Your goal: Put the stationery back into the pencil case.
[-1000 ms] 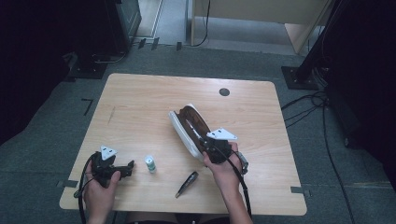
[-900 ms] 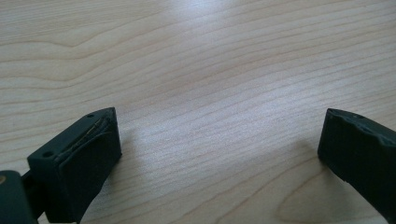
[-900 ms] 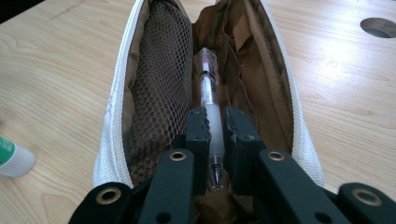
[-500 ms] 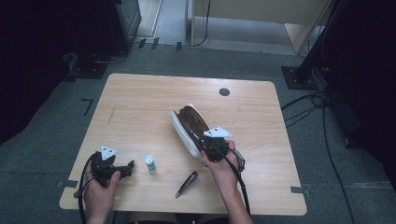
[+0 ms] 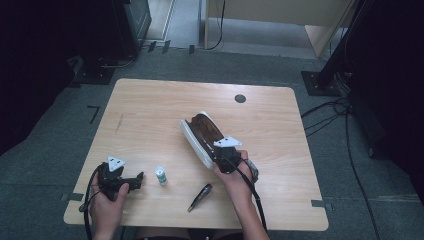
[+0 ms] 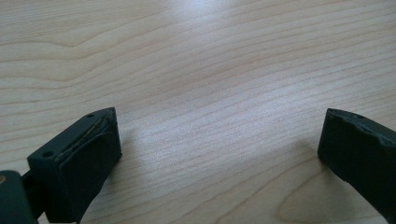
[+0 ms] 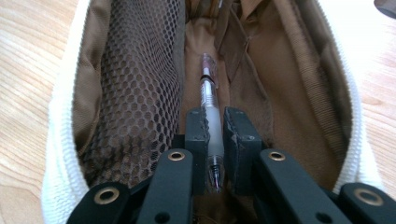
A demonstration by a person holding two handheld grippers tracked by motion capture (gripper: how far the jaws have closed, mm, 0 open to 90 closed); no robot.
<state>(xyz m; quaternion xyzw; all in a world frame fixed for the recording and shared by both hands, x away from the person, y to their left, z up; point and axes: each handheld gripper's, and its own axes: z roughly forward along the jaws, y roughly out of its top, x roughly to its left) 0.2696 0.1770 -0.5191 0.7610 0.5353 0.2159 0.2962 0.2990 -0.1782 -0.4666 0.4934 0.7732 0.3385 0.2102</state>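
An open white pencil case (image 5: 200,135) with a brown lining (image 7: 261,74) lies in the middle of the wooden table (image 5: 150,110). My right gripper (image 5: 220,155) reaches into its near end and is shut on a clear pen (image 7: 211,112), which points lengthwise into the case beside a mesh pocket (image 7: 140,84). My left gripper (image 5: 136,181) rests low over the table at the front left, jaws wide apart over bare wood (image 6: 219,102) with nothing between them.
A small white bottle with a green band (image 5: 160,175) stands between the two hands. A dark pen (image 5: 199,197) lies near the front edge. A round black grommet (image 5: 240,98) sits at the table's back right. Cables run on the floor at the right.
The right gripper has shifted slightly toward the case with the pen in it. The left hand has stayed where it was.
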